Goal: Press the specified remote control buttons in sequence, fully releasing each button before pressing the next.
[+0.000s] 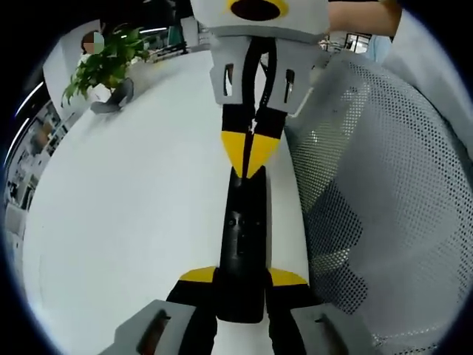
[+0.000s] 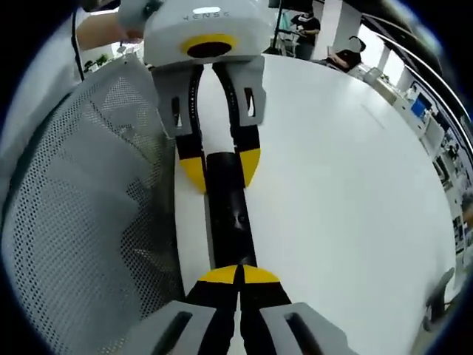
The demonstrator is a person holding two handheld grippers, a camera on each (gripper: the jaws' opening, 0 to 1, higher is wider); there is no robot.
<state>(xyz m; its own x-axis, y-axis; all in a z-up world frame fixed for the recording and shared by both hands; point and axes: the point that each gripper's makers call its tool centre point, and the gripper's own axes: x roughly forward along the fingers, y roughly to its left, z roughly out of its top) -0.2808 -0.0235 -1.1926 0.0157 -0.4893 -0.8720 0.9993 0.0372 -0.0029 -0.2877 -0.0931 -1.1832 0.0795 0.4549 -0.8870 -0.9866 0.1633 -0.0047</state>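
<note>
while our left gripper (image 1: 241, 285) clamps the near end of the remote (image 1: 242, 244) to steady it on the table (image 1: 133, 222), our right gripper (image 2: 240, 275), tips pinched together and holding nothing, rests on its far end, probably pressing. we count one remote, two grippers, one mesh chair (image 1: 369, 207), one plant (image 1: 103, 63).

A potted plant (image 1: 103, 63) stands on the white table (image 1: 133, 222) (far edge), a mesh chair (image 1: 384, 207) alongside.

I was working in an office: a white table (image 1: 133, 207), mesh chair (image 1: 384, 207), potted plant (image 1: 103, 63), seated people (image 2: 340, 55).
</note>
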